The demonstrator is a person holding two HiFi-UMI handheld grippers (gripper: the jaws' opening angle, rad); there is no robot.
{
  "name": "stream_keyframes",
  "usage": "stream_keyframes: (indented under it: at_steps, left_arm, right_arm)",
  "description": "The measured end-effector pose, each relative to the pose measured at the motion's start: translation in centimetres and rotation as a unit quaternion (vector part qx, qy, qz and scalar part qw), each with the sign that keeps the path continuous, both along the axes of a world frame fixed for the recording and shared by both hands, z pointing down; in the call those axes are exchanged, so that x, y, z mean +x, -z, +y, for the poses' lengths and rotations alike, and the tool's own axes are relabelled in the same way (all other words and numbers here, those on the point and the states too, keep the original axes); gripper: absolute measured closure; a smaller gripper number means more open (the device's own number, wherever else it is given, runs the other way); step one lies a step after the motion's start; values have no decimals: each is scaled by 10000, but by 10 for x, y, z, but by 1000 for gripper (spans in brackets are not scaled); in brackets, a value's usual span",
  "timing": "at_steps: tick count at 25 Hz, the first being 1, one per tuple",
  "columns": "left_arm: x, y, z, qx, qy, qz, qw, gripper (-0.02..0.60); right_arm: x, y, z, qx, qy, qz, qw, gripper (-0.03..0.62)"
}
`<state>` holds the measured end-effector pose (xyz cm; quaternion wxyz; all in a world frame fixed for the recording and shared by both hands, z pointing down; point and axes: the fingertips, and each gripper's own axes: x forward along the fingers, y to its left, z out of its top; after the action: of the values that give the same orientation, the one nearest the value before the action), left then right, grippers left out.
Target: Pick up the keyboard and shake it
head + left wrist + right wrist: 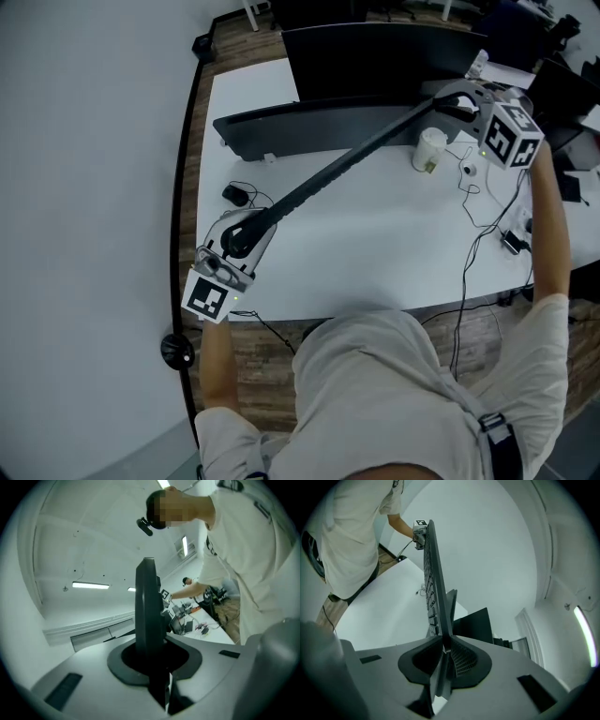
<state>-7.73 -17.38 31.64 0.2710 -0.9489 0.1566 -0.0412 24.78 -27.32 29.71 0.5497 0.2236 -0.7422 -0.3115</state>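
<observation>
The black keyboard [337, 169] is up off the white desk [375, 262], turned on edge and slanting from lower left to upper right in the head view. My left gripper [246, 234] is shut on its near left end. My right gripper [441, 105] is shut on its far right end. In the left gripper view the keyboard [147, 606] stands as a thin dark slab clamped between the jaws of my left gripper [157, 653]. In the right gripper view the keyboard [433, 578], keys facing left, runs away from my right gripper [443, 651] to the other marker cube [420, 527].
A dark monitor [375, 56] and a long black curved bar [309, 127] stand at the desk's back. A white cup [429, 150] sits under the keyboard's right end. Cables [478, 216] trail at the right, a small black device [234, 195] at the left. A white wall borders the desk's left edge.
</observation>
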Motion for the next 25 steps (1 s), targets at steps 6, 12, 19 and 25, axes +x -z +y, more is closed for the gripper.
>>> stream_keyframes:
  at_steps: [6, 12, 19, 25]
  left_arm:
    - [5, 10, 7, -838, -457, -181, 9953, 506]
    - [-10, -9, 1, -1751, -635, 348, 9819, 508]
    - [-41, -20, -6, -2578, -628, 1309, 9552, 508]
    - [-38, -16, -3, -2544, -787, 1334, 9546, 508]
  right_arm:
    - [5, -68, 10, -884, -193, -1327, 9870, 510]
    - [6, -113, 27, -1470, -259, -2833, 9474, 500]
    - [14, -98, 23, -2068, -412, -5893, 7799, 327]
    - [-4, -119, 44, -3237, 144, -6753, 6626, 321]
